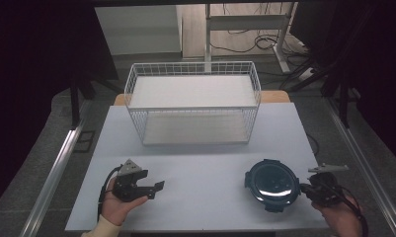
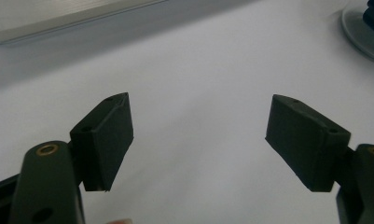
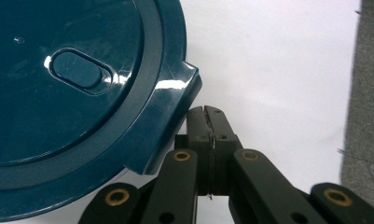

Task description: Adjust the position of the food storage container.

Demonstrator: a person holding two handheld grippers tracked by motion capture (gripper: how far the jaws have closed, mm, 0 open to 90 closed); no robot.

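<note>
White table (image 1: 200, 173), dark curtained room

Wire basket (image 1: 193, 101) at table's (image 1: 205, 192) far edge, round lid (image 1: 272, 183) front right, seemingly flat

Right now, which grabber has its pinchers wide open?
The left gripper. Its jaws stand wide apart over bare table, while the right gripper is pressed shut beside the dark blue lid.

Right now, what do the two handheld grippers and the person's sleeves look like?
Both grippers are black. The left gripper carries a grey three-cornered plate on top, a black cable looping beside the hand, and blocky black pads on arms with brass-coloured rivets. The right gripper has the same brass-riveted black linkage. A pale cream cuff shows at the left wrist.
</note>
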